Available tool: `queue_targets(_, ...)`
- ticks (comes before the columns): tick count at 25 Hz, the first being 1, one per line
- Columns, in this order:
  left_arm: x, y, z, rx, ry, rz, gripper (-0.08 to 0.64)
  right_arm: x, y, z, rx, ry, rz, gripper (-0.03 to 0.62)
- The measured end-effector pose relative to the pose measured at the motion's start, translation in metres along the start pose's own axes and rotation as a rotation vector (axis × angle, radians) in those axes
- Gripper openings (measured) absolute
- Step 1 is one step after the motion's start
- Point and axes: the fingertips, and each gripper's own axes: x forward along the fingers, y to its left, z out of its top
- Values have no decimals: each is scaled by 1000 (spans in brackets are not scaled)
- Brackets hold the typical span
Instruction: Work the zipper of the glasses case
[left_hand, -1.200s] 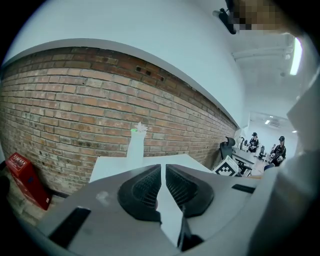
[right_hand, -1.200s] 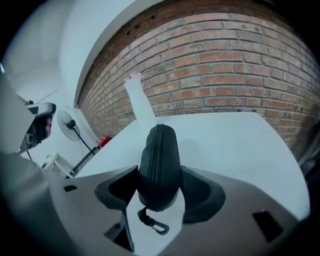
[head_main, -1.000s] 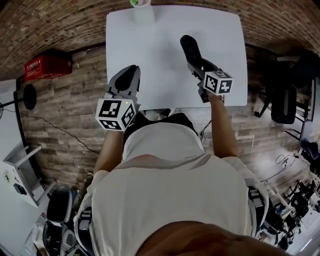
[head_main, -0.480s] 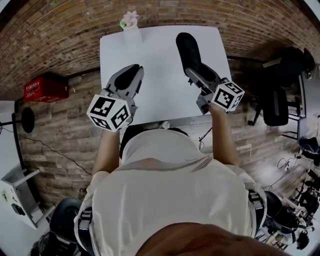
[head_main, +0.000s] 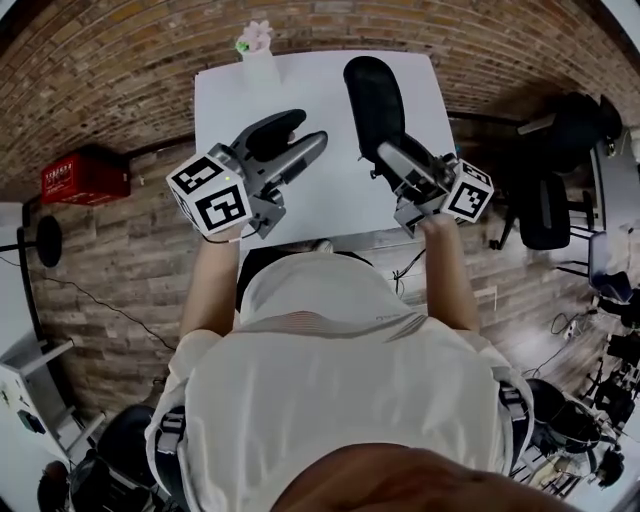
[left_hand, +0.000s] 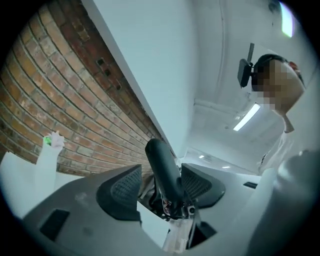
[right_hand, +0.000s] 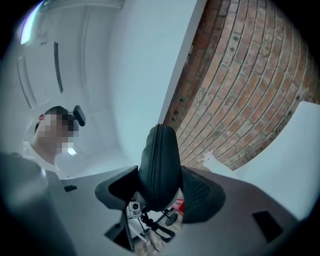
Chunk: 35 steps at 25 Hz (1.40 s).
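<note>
while the right gripper (head_main: 392, 158) clamps one end of the glasses case (head_main: 372, 95) above the white table (head_main: 225, 110), the left gripper (head_main: 305, 138) has just been opening its jaws, nothing between them; the case looks light, stiff-shelled, probably slick, so pinch its zipper pull.

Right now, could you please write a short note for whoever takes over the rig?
Left gripper: open, its jaws have just been opening, with nothing between them.
Right gripper: shut on one end of the glasses case, which sticks out over the white table.
Done: the case is held clear of the table, and its zipper seam looks closed.
Left: probably bring the left gripper to the zipper pull, which I cannot pick out, and run it.
</note>
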Motion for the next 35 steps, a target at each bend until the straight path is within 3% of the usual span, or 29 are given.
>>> queue_targets(5,12,-12,-1,-64,36,-111,270,8,28,-10,-8,41,161,314)
queue_targets(10,14,-34,-2,-115,63,-231,288,13,58,-27,-39,148,293,314)
queue_targets(13,14,-45,-10,-99,133,-293,293,13,64,-36,-43,217,337,314)
queue_targets(17,17,-58,-17,-109,159,-350,293,14,67,-47,-27,297,374,314)
queue_targets(24,21,-71,-43,-80,227,-361,293,18,66,-79,-19,411,388,314)
queue_targets(32,24,-64,-52,-79,217,-287,273,14,64,-83,2,424,371,316)
queue_targets(35,25,-61,-51,-83,208,-257,272,13,61,-80,-38,408,334,319)
